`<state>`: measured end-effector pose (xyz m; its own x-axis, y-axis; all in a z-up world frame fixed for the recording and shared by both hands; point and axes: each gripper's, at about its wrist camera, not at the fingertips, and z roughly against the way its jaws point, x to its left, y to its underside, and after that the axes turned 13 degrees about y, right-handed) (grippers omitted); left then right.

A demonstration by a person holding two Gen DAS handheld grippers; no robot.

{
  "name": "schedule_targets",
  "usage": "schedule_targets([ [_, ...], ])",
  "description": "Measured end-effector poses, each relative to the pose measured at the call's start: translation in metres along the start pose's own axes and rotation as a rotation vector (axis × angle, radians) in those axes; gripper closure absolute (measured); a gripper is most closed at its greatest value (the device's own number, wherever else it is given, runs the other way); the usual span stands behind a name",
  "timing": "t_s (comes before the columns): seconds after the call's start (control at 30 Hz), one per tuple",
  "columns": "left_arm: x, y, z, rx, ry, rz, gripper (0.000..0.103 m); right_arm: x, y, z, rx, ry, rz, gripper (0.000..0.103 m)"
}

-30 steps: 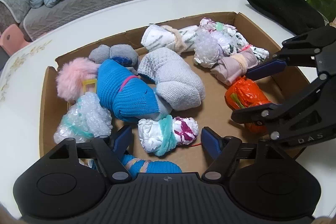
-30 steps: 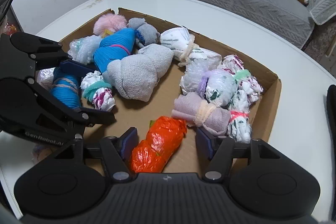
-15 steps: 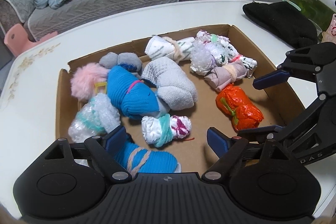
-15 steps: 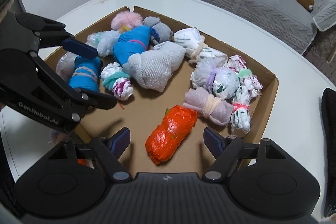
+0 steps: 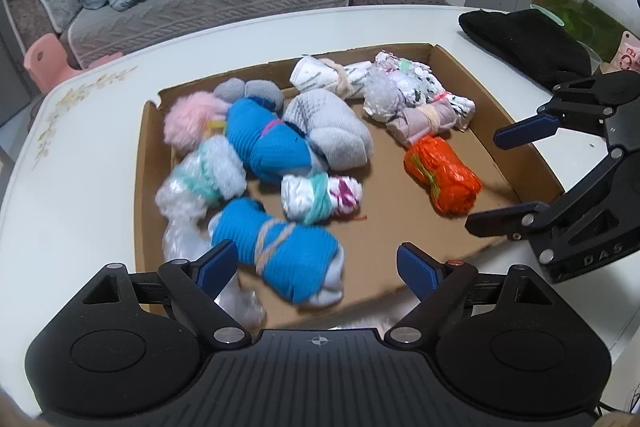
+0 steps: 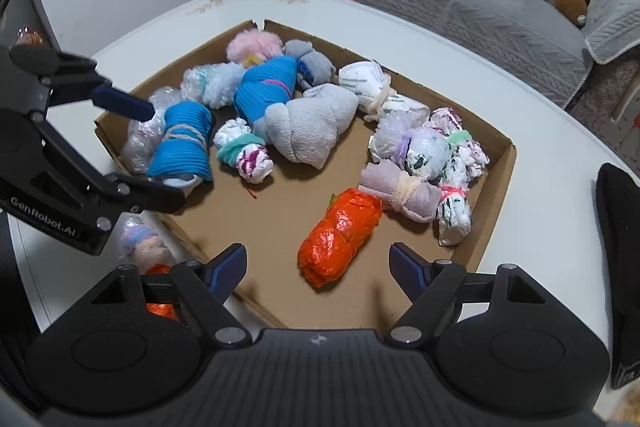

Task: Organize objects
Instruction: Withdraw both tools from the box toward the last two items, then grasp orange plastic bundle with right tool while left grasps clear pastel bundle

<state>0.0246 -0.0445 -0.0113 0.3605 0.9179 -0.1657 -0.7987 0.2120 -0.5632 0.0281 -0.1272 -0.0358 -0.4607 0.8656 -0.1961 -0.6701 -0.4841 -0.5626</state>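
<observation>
My left gripper [image 5: 316, 263] has just been opening and its jaws stand wide with nothing pressed between them; a blue sock roll [image 5: 280, 251] tied with pale yarn lies below, at the near left of the cardboard tray [image 5: 496, 151]. My right gripper [image 6: 318, 263] has just been opening too and holds nothing, above a crinkled orange bundle [image 6: 340, 231] lying near the tray's near edge, just beside a mauve roll [image 6: 400, 187]

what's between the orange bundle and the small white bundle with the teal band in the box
Bare cardboard floor only: nothing lies between the orange bundle and the teal-banded white bundle. Both wrist views show it.
</observation>
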Motion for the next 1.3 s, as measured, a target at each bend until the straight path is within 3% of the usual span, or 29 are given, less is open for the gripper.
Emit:
schedule_targets([
  [0.17,0.003,0.026,0.018,-0.053,-0.006,0.018,0.011,0.013,0.021,0.026,-0.084,0.012,-0.061,0.024],
  [0.33,0.007,0.068,0.033,-0.15,-0.04,0.031,0.007,0.041,0.049,0.041,-0.182,-0.036,-0.096,0.02],
  [0.57,0.006,0.127,0.042,-0.276,-0.131,0.0,0.006,0.081,0.073,0.026,-0.281,-0.034,-0.078,0.02],
  [0.7,0.009,0.146,0.047,-0.33,-0.132,0.022,0.002,0.091,0.075,0.013,-0.301,-0.02,-0.042,0.023],
  [0.83,0.013,0.156,0.045,-0.337,-0.124,0.046,0.001,0.095,0.078,0.004,-0.301,-0.008,-0.023,0.041],
  [0.9,0.012,0.159,0.042,-0.324,-0.123,0.041,0.001,0.095,0.082,0.002,-0.29,-0.026,-0.028,0.055],
  [1.3,-0.021,0.129,-0.004,-0.276,-0.083,-0.015,0.001,0.063,0.128,0.021,-0.306,0.017,-0.109,0.056],
])
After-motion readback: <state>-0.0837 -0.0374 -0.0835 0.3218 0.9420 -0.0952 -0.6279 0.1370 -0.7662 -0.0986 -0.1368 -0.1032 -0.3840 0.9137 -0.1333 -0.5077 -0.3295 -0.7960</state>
